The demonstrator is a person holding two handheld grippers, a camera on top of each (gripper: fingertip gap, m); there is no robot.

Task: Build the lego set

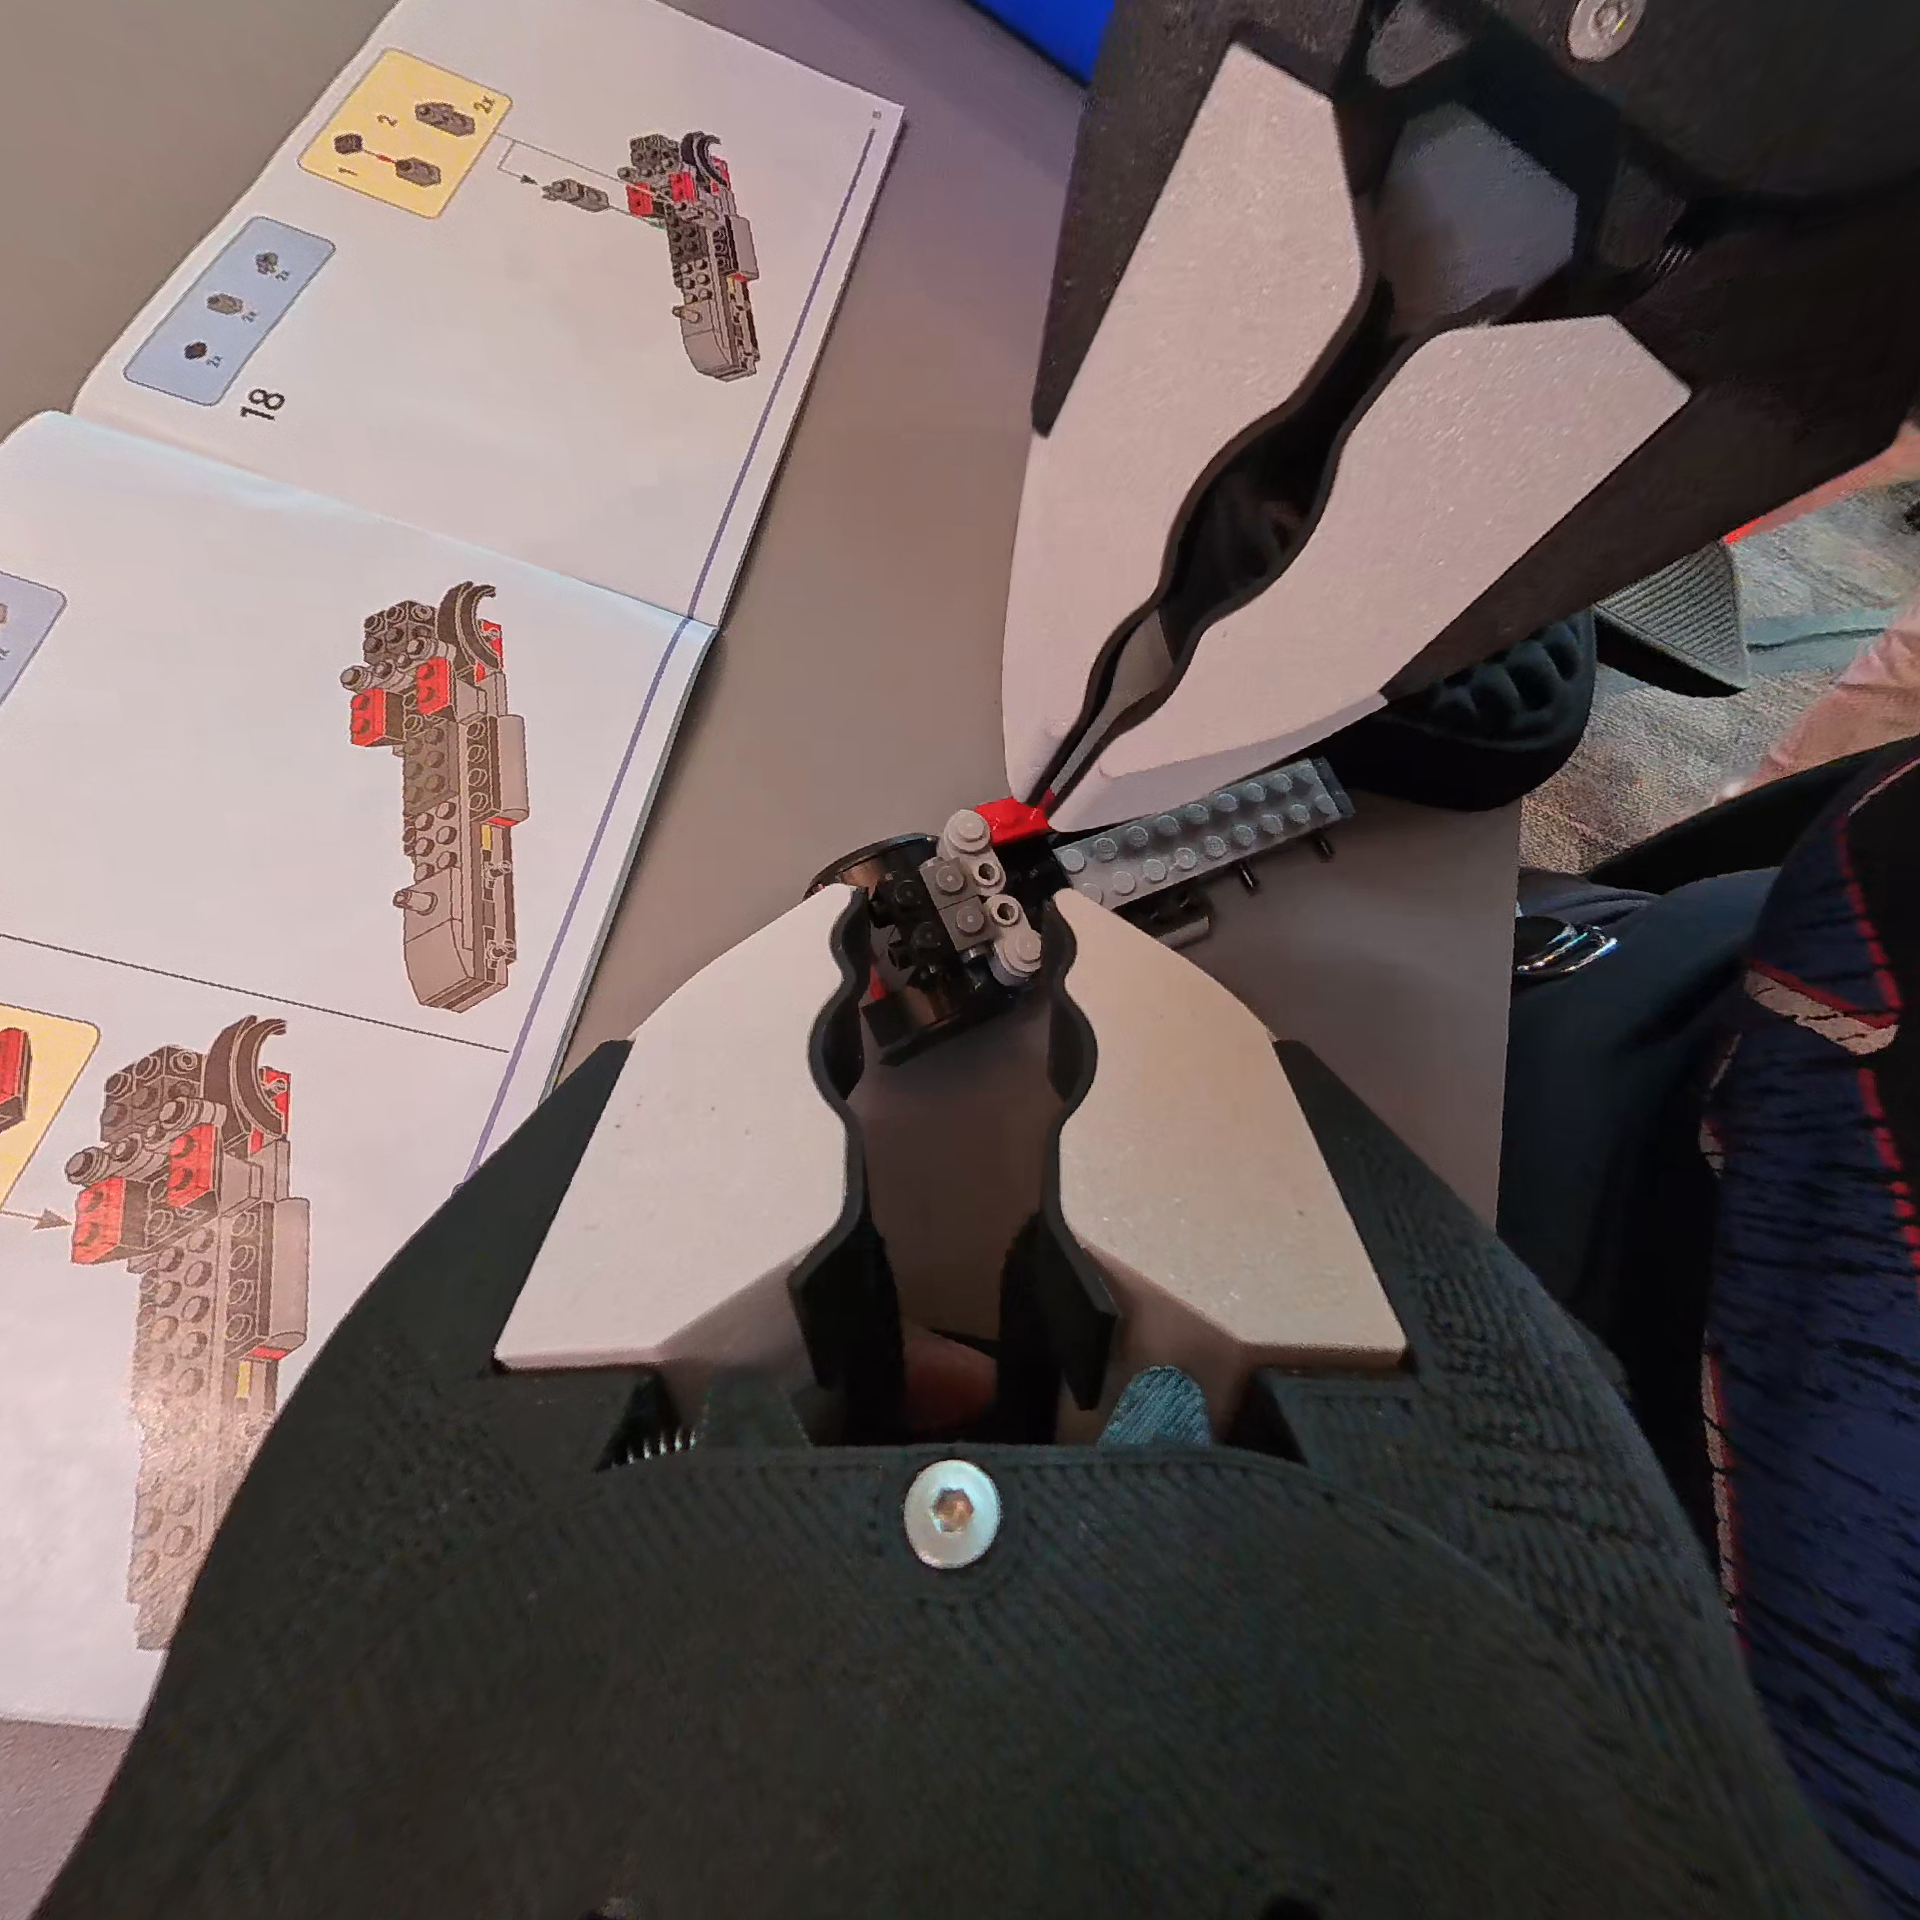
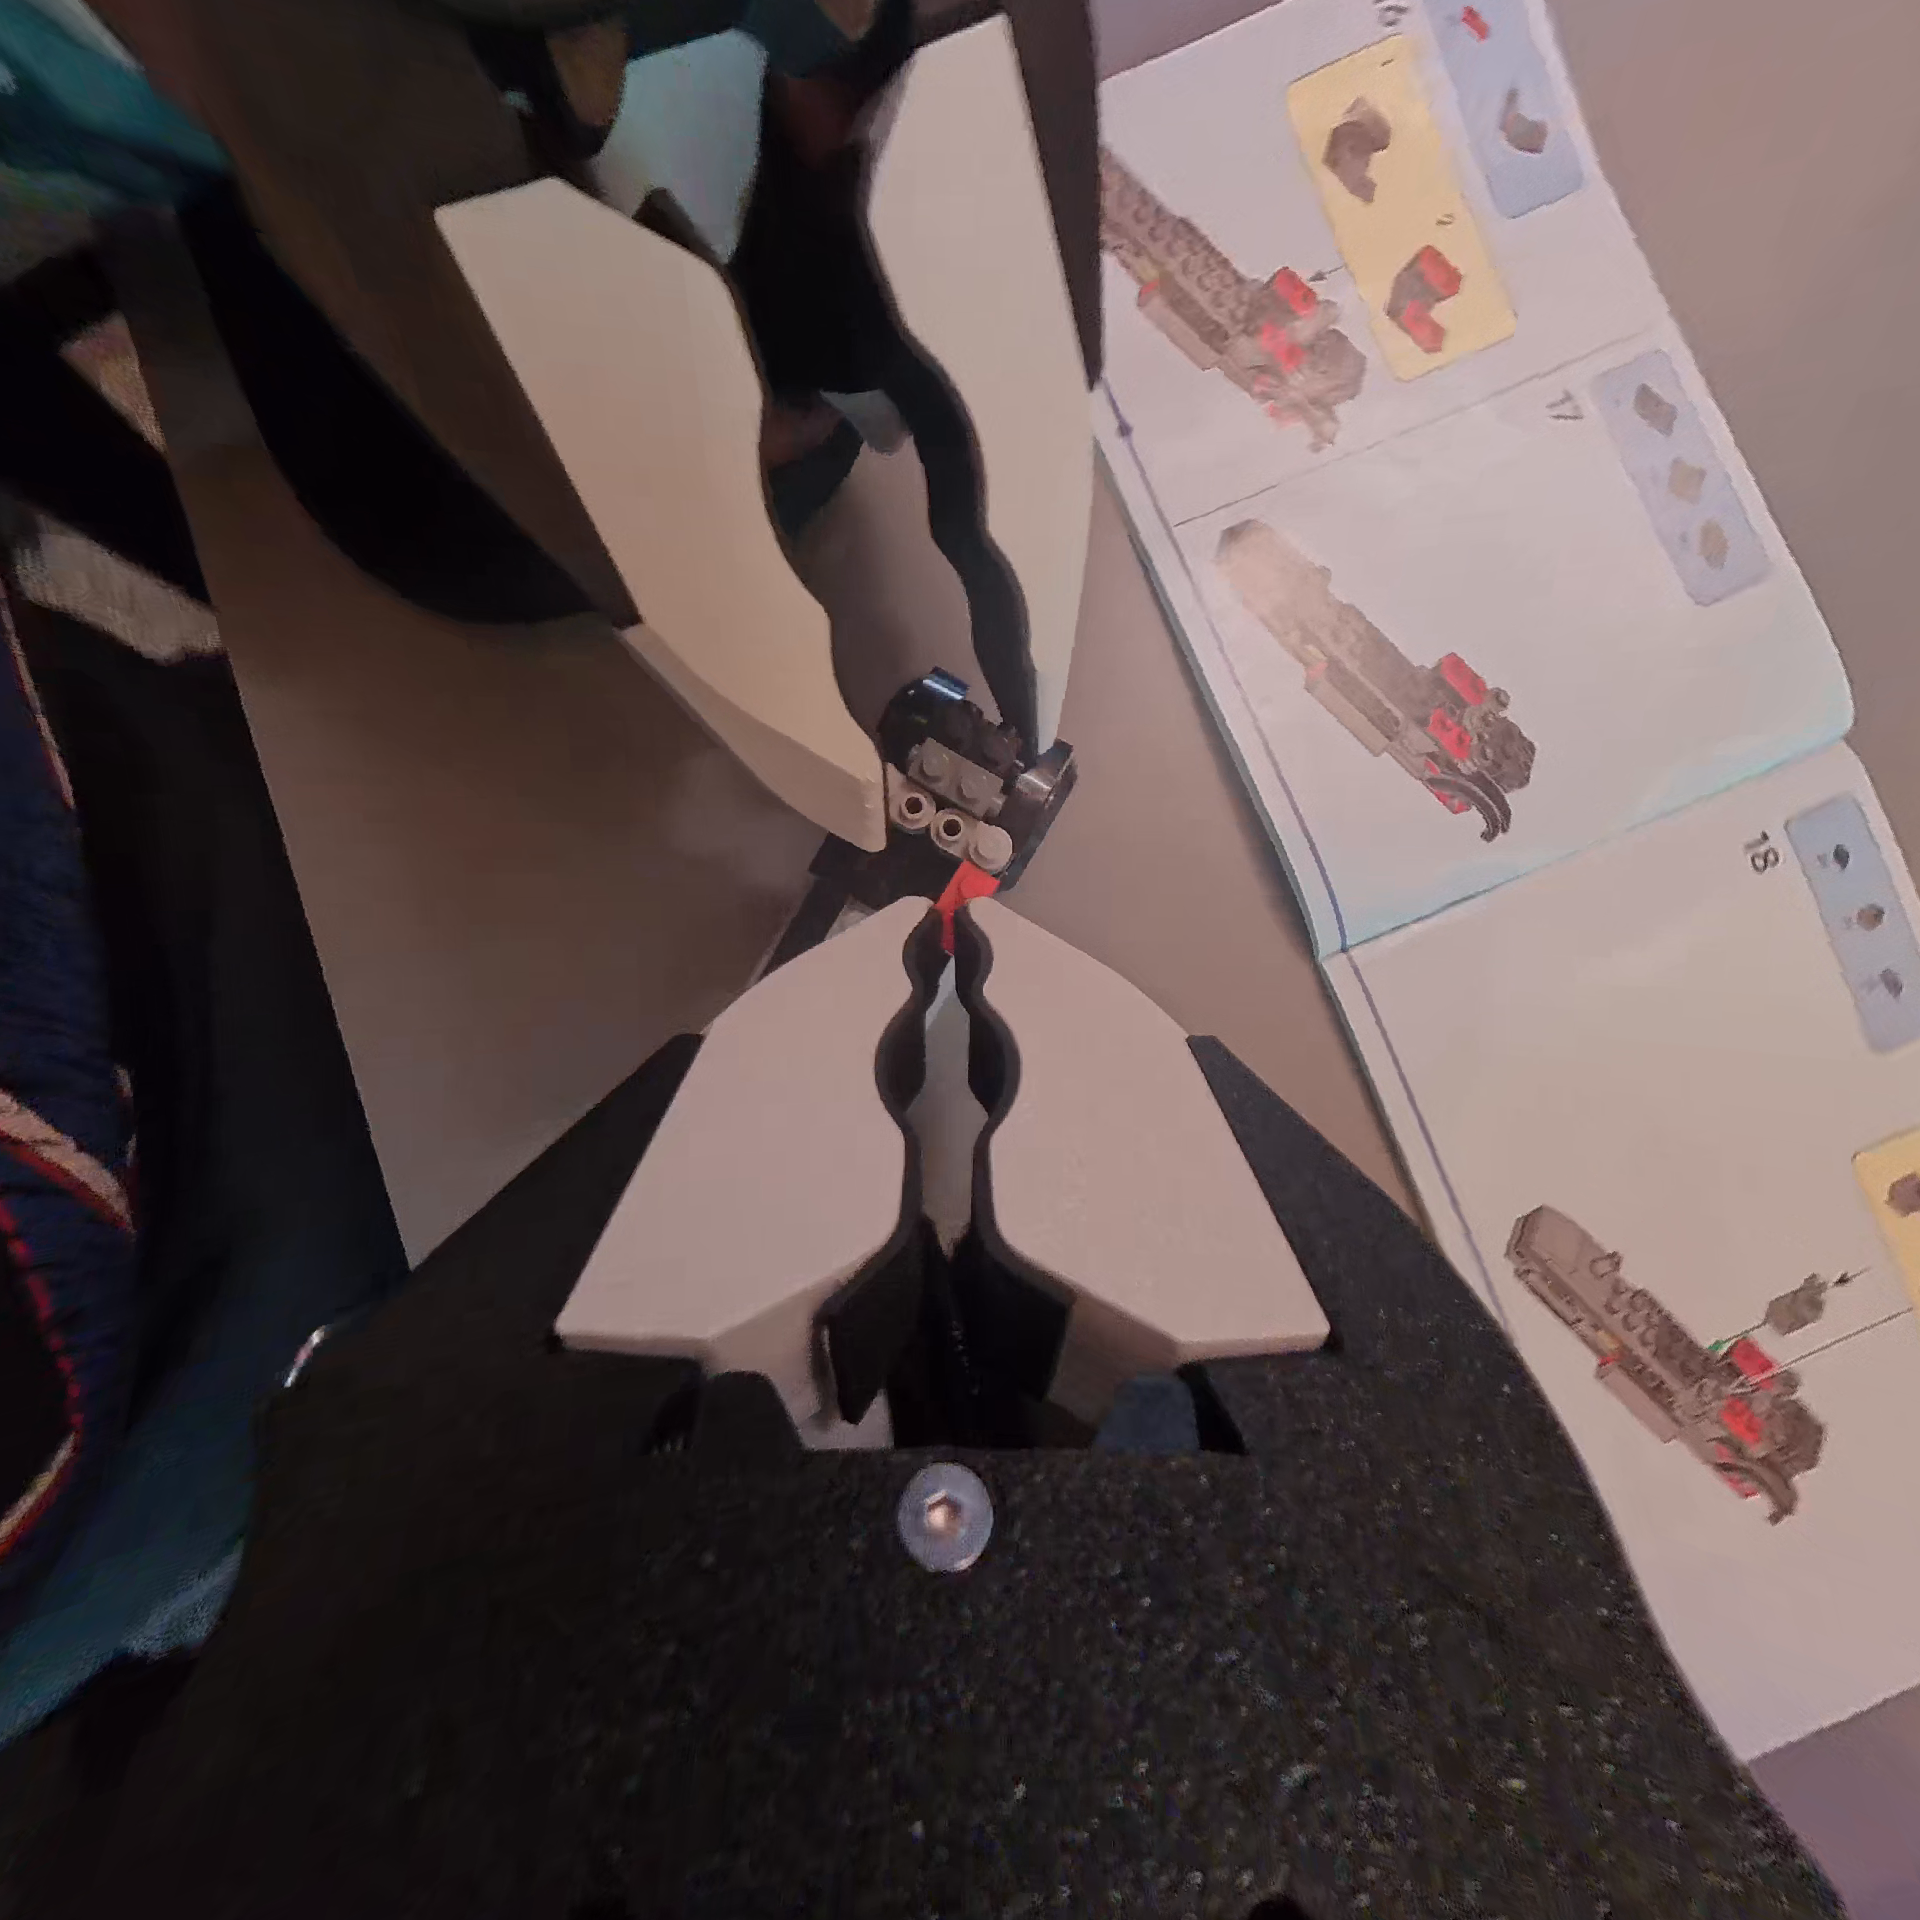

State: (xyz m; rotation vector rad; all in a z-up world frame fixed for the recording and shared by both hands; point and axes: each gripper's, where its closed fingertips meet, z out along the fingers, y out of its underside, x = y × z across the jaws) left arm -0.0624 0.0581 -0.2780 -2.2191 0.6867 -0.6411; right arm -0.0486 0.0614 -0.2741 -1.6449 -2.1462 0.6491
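Two hand-held grippers meet above the tabletop (image 1: 831,520): the left hand-held gripper (image 1: 945,935) is clamped on the partly built model (image 1: 956,914), the right hand-held gripper (image 2: 961,914) pinches a small red piece (image 2: 961,888) against its studs. Next, I judge, comes squaring the piece and pressing it home, per the instruction booklet (image 1: 468,416).

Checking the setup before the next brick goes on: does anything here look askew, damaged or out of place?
Nothing stands out. The left gripper holds the grey and black lego model above the table, the right gripper pinches a small red piece at its edge, and the instruction booklet lies open and flat.
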